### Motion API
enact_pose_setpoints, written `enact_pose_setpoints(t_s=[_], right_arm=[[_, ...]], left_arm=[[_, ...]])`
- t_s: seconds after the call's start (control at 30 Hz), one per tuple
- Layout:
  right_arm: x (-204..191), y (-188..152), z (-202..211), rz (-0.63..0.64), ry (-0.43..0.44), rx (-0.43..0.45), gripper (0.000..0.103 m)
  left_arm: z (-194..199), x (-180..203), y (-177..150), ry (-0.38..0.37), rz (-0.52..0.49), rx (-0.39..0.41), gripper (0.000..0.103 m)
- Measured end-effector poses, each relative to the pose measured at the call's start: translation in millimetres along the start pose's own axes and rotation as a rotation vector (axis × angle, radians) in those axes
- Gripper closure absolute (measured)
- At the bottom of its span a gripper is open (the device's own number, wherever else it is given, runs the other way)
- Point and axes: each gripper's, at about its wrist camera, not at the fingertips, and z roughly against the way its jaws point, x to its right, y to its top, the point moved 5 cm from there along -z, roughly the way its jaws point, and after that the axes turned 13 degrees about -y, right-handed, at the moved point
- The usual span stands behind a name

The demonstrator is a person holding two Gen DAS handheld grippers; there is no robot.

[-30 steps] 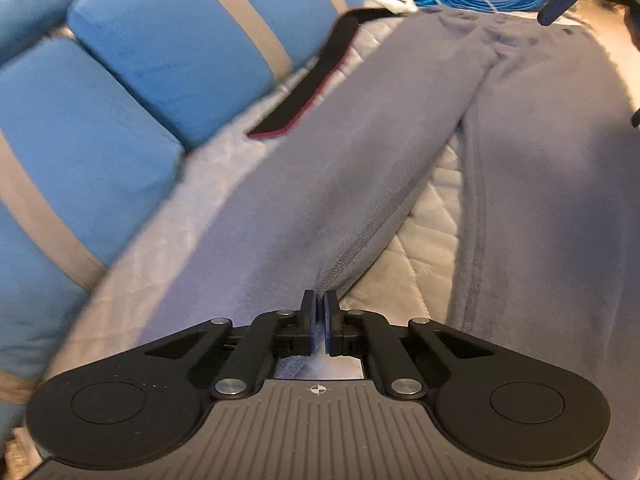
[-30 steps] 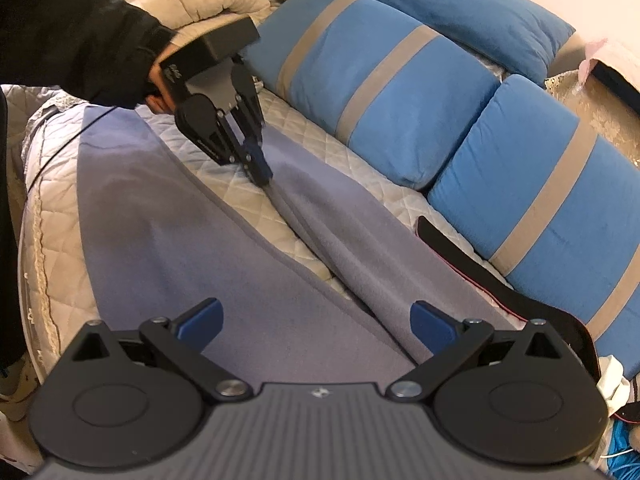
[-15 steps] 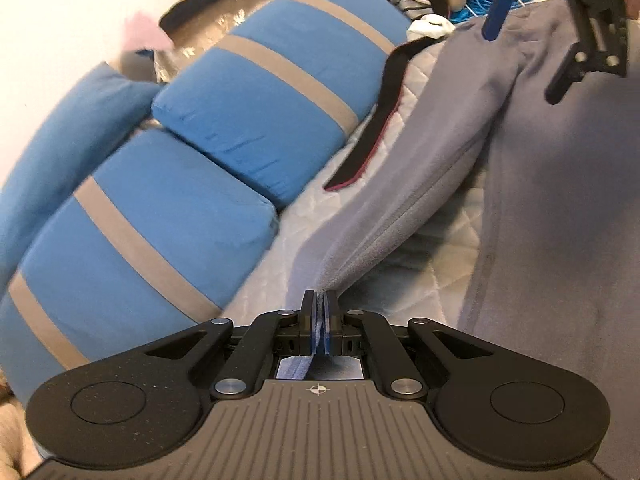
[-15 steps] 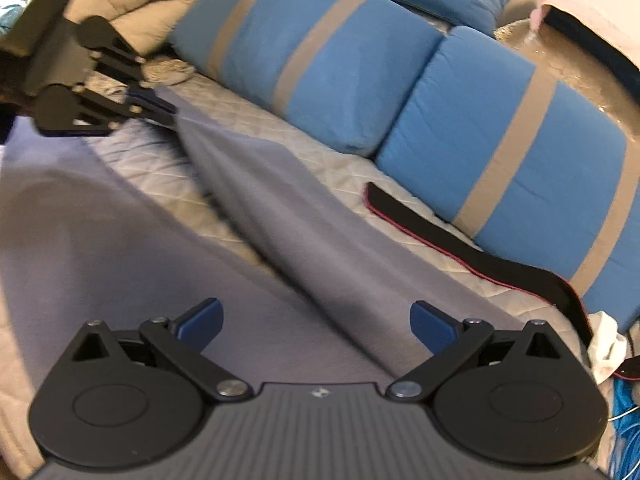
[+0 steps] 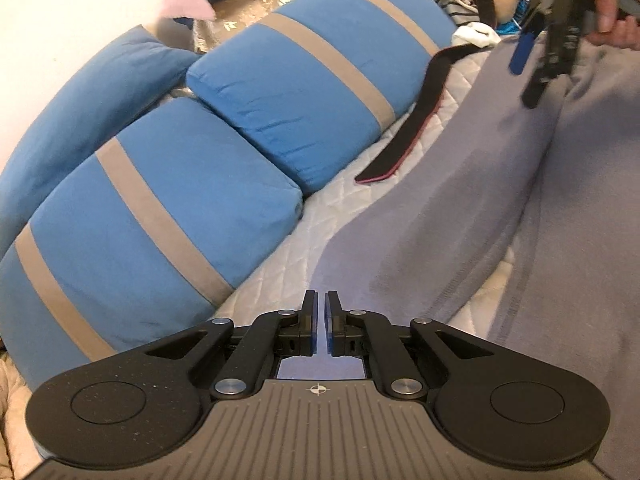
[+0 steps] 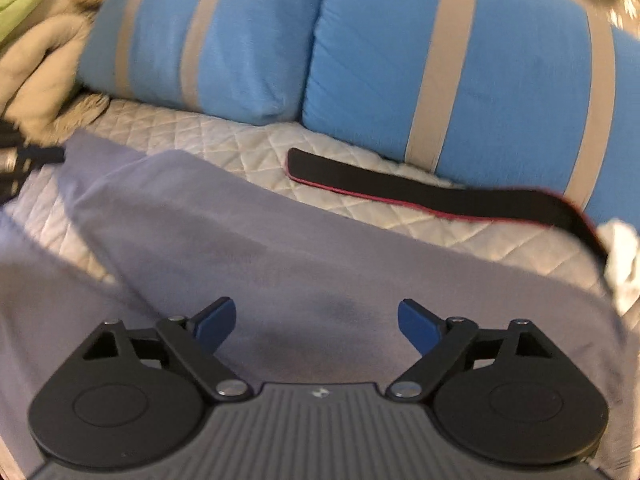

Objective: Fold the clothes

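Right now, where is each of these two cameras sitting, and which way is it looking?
Left wrist view: sits on the left gripper, jaws nearly shut with a thin gap, looking along the grey trousers towards the blue striped cushions; a hand holding the right gripper shows top right.
Right wrist view: sits on the right gripper, jaws wide over the trousers, facing the cushions.
Shared: trousers, cushions, black strap, white quilted cover.

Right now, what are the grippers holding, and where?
Nothing, it seems: right gripper open above the grey trousers; left gripper nearly shut, its slit empty.
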Motion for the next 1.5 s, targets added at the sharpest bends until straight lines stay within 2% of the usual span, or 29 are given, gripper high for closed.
enact_pose_setpoints(t_s=[0.07,0.17,0.2,0.27,0.3,0.33,0.63,0.93,1.07,1.27,1.5], right_arm=[[-5,2,-14,-0.040,0.013,-0.028,0.018],[-15,4,-41,-0.050,-0.017,-0.084,0.035],[-18,4,-49,-0.051,-0.030,-0.102,0.043],[-21,4,-58,-0.049,-0.042,-0.103,0.065],[-22,4,-59,-0.050,-0.048,-0.094,0.088],[-23,7,-58,-0.045,-0.065,-0.088,0.103],[-24,16,-55,-0.012,-0.101,-0.018,0.103],[-8,44,-53,-0.076,-0.124,0.062,0.103],[-5,51,-62,-0.092,-0.138,0.063,0.103],[-8,48,-78,-0.069,-0.134,0.013,0.103],[-6,59,-74,-0.048,-0.148,0.057,0.103]], left_arm=[[-3,4,0,0.008,-0.017,-0.019,0.097],[-5,6,-3,0.014,-0.026,-0.030,0.095],[-5,7,-3,0.015,-0.026,-0.032,0.091],[-4,7,-4,0.011,-0.021,-0.024,0.081],[-3,6,-4,0.013,-0.020,-0.021,0.079],[-3,6,-4,0.016,-0.018,-0.018,0.079],[-3,8,-1,-0.003,-0.013,-0.011,0.079],[-6,11,-3,-0.013,-0.018,-0.026,0.079],[-7,13,-4,-0.018,-0.022,-0.028,0.079],[-9,14,-5,-0.024,-0.030,-0.031,0.079],[-10,14,-4,-0.020,-0.028,-0.034,0.079]])
